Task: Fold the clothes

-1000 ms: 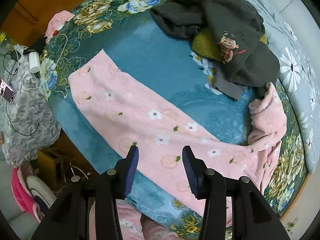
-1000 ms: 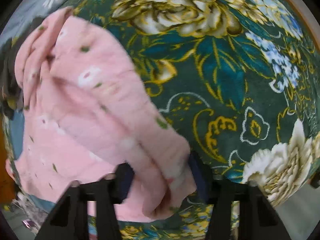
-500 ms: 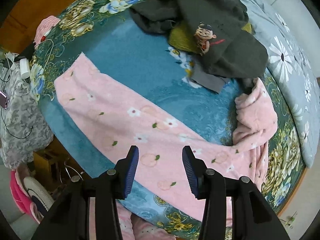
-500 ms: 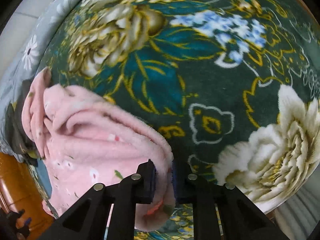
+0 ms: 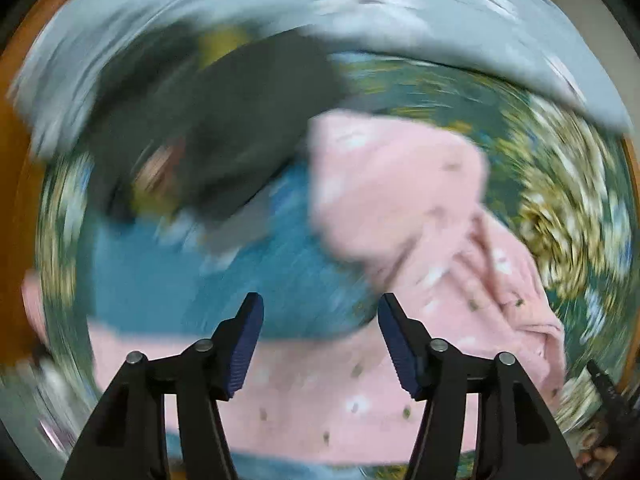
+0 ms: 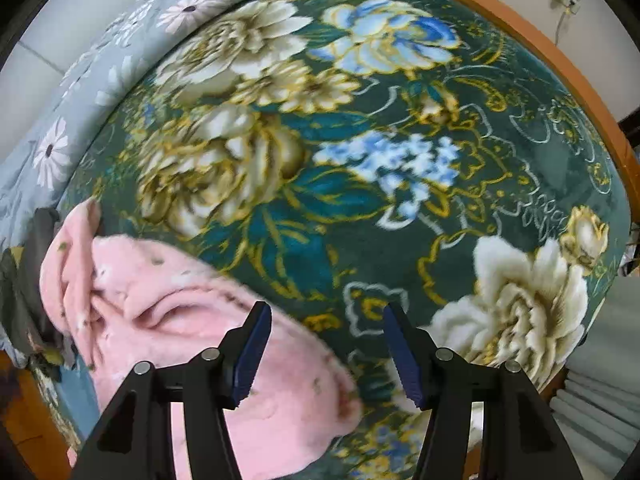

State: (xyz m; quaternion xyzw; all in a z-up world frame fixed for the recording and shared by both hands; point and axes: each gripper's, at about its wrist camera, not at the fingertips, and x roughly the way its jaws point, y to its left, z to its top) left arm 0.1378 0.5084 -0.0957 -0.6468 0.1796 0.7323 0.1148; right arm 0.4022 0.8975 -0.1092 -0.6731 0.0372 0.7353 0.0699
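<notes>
Both grippers w/ jaws apart, gripping nothing: right gripper (image 6: 324,344) hovering just over the near-right end of the pink garment (image 6: 180,344), which is lying bunched on the floral bed blanket (image 6: 360,160), prob lining up a grab for the fold. Left gripper (image 5: 320,340) view is motion-blurred but showing more: the garment's long strip along the near edge, plus dark clothes (image 5: 224,128) at far left.

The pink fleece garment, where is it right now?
In the right wrist view the pink fleece garment lies bunched at lower left on the floral blanket, beside the open right gripper.
</notes>
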